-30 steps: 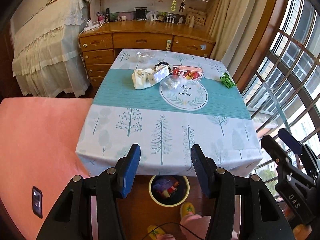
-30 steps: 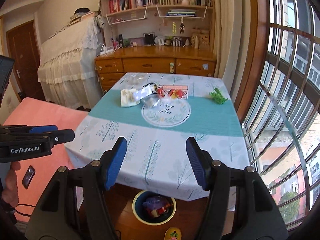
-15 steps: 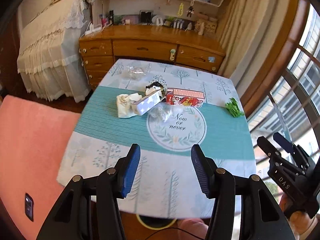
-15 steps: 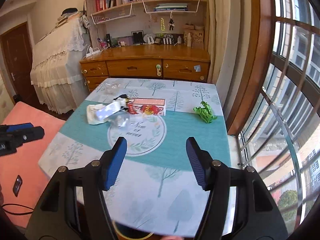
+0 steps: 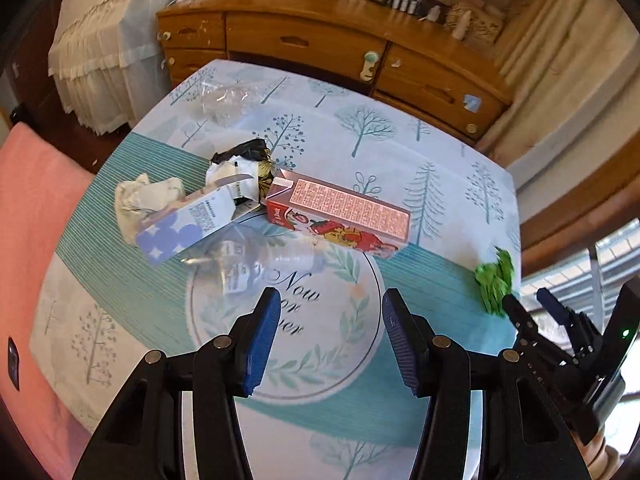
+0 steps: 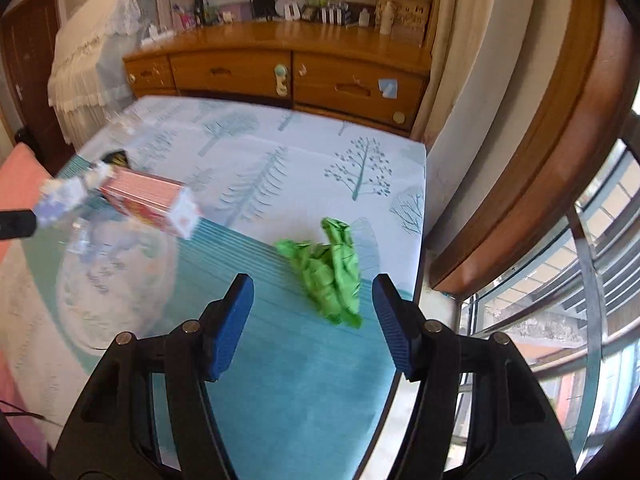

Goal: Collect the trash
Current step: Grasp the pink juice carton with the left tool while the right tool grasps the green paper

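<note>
The left tongs (image 5: 326, 336) stand apart with nothing between their blue ribbed pads, tilted down over the round "Now or never" motif printed on the tablecloth; the right tongs (image 6: 312, 320) are likewise apart and empty, hanging above the teal band of the cloth near the table's window-side edge.

The table (image 5: 400, 128) wears a pale cloth printed with grey-blue trees and a wide teal stripe; most of the trash sits in a loose cluster near its middle. A long red-and-pink rectangular drink carton (image 5: 340, 214) lies on its side, one end toward the left tongs' view centre; just beside it, and touching at one end, lies a flattened white carton with blue dots (image 5: 188, 226); a crumpled off-white paper wad (image 5: 140, 200) rests against that carton's far side; a crumpled black-and-gold wrapper (image 5: 248, 160) sits behind both cartons. A crushed clear plastic bottle (image 5: 256, 260) lies across the edge of the round motif, just ahead of the left tongs; a second piece of clear crumpled plastic (image 5: 224, 98) lies well apart, near the table's far corner.

A crumpled bright green paper ball (image 6: 330, 270) lies alone on the teal stripe, well apart from the cluster; in the right wrist view it sits just ahead of the right tongs, closer to the right pad, untouched.

Beyond the table stands a wooden chest of drawers (image 6: 280, 68); a pink cushioned surface (image 5: 32, 208) borders the table on the left.
</note>
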### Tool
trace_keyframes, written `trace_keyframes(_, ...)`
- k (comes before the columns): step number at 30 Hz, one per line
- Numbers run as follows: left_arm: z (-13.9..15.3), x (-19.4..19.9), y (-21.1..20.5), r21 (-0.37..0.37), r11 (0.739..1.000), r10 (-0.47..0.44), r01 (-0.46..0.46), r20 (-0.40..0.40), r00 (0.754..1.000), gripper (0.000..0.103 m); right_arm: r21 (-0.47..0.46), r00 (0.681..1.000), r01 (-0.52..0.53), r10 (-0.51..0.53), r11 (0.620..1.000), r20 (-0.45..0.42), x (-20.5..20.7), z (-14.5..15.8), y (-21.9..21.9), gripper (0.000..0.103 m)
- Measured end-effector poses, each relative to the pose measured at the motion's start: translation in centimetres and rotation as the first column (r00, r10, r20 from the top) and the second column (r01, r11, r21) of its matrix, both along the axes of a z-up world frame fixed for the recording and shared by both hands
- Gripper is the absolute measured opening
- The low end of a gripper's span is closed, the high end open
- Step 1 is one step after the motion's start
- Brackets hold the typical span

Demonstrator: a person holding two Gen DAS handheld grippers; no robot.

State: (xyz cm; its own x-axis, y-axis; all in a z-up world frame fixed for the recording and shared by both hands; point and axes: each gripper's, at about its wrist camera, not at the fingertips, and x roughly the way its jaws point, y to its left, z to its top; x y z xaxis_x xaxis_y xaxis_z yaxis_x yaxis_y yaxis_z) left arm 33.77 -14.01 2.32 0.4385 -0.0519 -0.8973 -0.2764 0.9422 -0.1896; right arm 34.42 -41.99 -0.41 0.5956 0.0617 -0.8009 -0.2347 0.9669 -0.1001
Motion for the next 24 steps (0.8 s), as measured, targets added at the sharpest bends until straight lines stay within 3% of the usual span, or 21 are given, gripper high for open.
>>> trace_keyframes(5,-1.5,2.8,-0.4,0.008,0.999,0.037,-0.037,-0.013,0.999,0.054,-0.036,0.997,-0.028,0.025,0.999,-0.072,3.3,-4.1,-0.1,0.059)
trace_keyframes(9,-2.7,4.5,0.0,-0.017,0.997,0.081,-0.081,-0.041,0.996,0.054,-0.013,0.991,-0.071,0.069,0.997,-0.117,4.0,-6.0,0.5,0.056)
trace_keyframes(11,-3.3,5.3,0.4,-0.044,0.993,0.104,-0.107,-0.065,0.992,0.054,-0.002,0.988,-0.095,0.094,0.996,-0.122,4.1,-6.1,1.2,0.041)
trace_keyframes(14,-3.9,6.2,0.9,-0.082,0.987,0.134,-0.141,-0.085,0.987,0.054,0.036,0.984,-0.132,0.135,0.991,-0.113,4.9,-5.7,2.2,0.039)
trace_keyframes(24,-5.3,9.1,1.3,-0.079,0.962,0.251,-0.261,-0.119,0.961,0.054,0.11,0.978,-0.202,0.207,0.973,-0.035,8.5,-2.5,7.2,0.038)
